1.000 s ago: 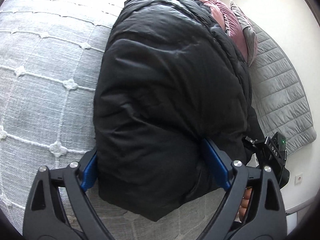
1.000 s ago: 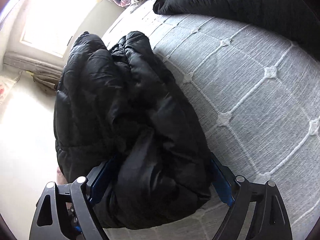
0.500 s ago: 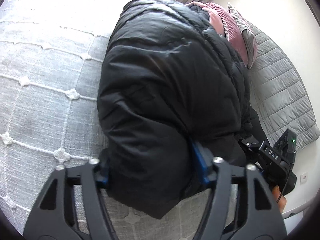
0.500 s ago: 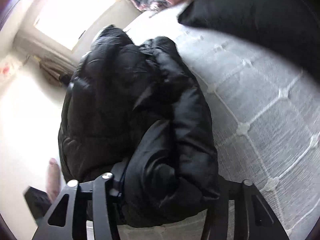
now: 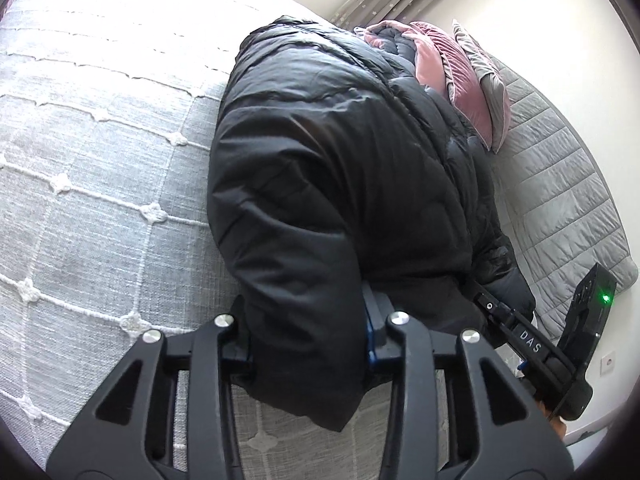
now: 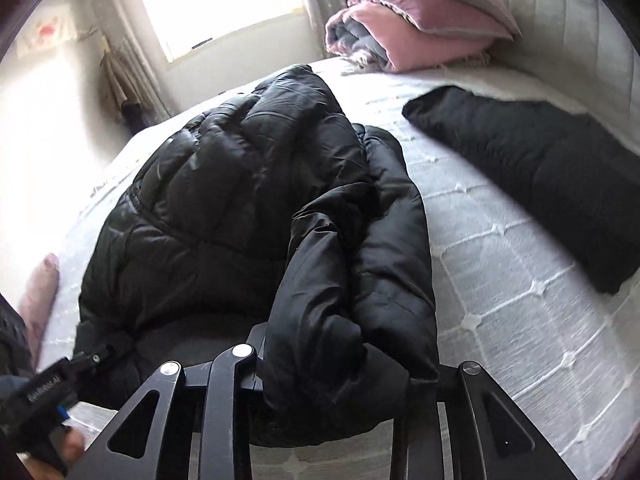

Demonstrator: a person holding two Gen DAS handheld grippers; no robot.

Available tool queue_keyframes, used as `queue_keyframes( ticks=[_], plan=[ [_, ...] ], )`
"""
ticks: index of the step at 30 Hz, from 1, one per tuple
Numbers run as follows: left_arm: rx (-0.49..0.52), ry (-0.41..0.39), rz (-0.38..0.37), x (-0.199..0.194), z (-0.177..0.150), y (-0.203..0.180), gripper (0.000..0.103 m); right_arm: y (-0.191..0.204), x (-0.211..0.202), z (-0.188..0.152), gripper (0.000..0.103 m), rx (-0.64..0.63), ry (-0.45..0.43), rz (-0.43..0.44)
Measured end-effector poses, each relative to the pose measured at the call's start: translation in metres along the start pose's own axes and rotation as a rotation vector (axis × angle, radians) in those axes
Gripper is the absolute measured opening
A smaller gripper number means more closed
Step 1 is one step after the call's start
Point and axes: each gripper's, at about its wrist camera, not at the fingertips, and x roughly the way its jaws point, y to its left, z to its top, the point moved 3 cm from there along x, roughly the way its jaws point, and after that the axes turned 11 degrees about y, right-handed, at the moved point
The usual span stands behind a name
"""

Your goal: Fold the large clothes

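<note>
Grey quilted bed (image 5: 100, 184) is carrying one black puffer jacket (image 5: 340, 184), bulky, shiny, bunched in folds; one darker black folded garment (image 6: 560, 176) lying apart; two pillows (image 6: 420, 20) stacked at headboard. Left gripper (image 5: 308, 344) and right gripper (image 6: 340, 376) fingers are closing narrow, each squeezing jacket fabric

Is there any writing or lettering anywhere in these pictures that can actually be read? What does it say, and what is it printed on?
"DAS": white letters on the black body of the right gripper, seen from the left wrist camera.
White lettering on the black body of the left gripper, seen from the right wrist camera: too blurred to read with certainty.
No readable text on the black puffer jacket, the bedspread or the pink pillows.
</note>
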Motion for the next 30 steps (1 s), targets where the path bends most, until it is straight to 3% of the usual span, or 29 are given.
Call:
queue_keyframes(
  ticks=[15, 23, 30],
  plan=[
    [0.037, -0.101, 0.024, -0.028, 0.01, -0.006, 0.03, 0.026, -0.015, -0.008, 0.022, -0.091, -0.052, -0.083],
    [0.044, -0.165, 0.018, -0.058, 0.012, -0.009, 0.028, 0.041, -0.031, -0.009, 0.02, -0.101, -0.075, -0.048],
    [0.033, -0.237, -0.055, -0.109, 0.017, 0.003, 0.026, 0.067, -0.061, -0.012, 0.02, -0.111, -0.103, 0.063]
  ],
)
